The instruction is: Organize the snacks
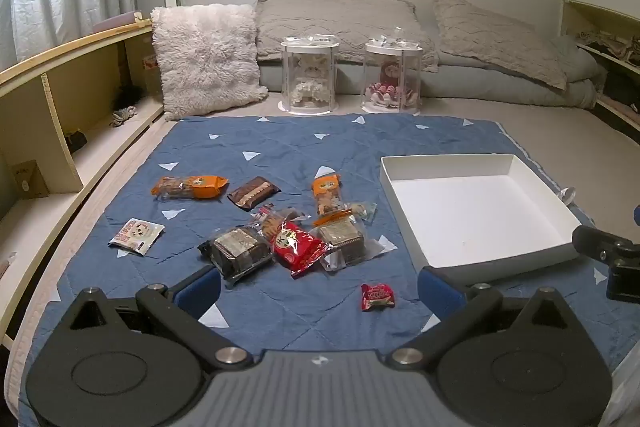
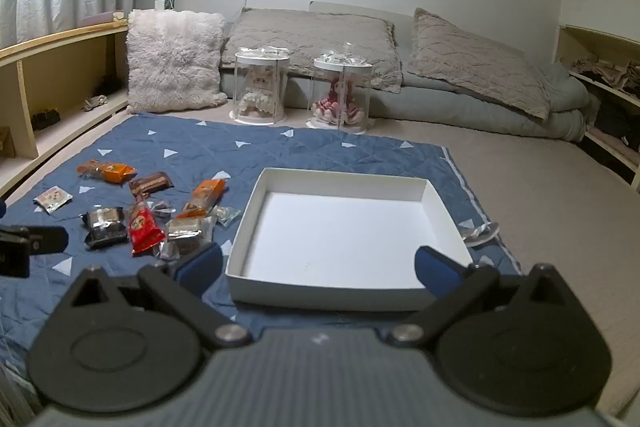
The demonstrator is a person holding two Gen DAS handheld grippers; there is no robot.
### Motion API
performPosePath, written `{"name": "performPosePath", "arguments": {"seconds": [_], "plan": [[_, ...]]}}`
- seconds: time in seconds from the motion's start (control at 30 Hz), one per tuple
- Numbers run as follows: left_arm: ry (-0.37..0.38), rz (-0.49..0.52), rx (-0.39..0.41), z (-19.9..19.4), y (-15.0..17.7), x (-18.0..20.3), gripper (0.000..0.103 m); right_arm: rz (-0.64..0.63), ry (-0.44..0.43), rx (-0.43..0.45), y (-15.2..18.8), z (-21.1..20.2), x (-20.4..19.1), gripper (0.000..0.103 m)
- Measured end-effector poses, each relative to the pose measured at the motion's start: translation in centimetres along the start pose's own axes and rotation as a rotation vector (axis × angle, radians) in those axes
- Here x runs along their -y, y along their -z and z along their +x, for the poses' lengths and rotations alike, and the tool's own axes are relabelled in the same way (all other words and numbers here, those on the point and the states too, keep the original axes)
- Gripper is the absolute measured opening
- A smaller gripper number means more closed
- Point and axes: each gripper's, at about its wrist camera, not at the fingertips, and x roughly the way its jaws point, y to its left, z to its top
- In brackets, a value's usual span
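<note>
The snacks lay scattered on the blue quilt (image 1: 280,147), left of the white box (image 1: 476,205); one orange packet (image 1: 190,187) lay crosswise, another orange packet (image 1: 328,193) pointed away toward the pillows, and the red packet (image 1: 298,243) lay slanted among the dark cakes; a small red candy (image 1: 378,297) sat apart, nearer the tongs; the left gripper (image 1: 320,287) hovered low and level, its fingers wide apart, holding nothing; the right gripper (image 2: 318,267) hung before the box's near wall, likewise spread; the box held nothing.
</note>
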Motion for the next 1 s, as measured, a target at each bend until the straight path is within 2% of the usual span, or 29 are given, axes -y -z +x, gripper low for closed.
{"name": "performPosePath", "arguments": {"seconds": [1.0], "plan": [[0.004, -0.006, -0.001, 0.13, -0.05, -0.48, 0.103, 0.000, -0.002, -0.003, -0.01, 0.00, -0.05, 0.103]]}}
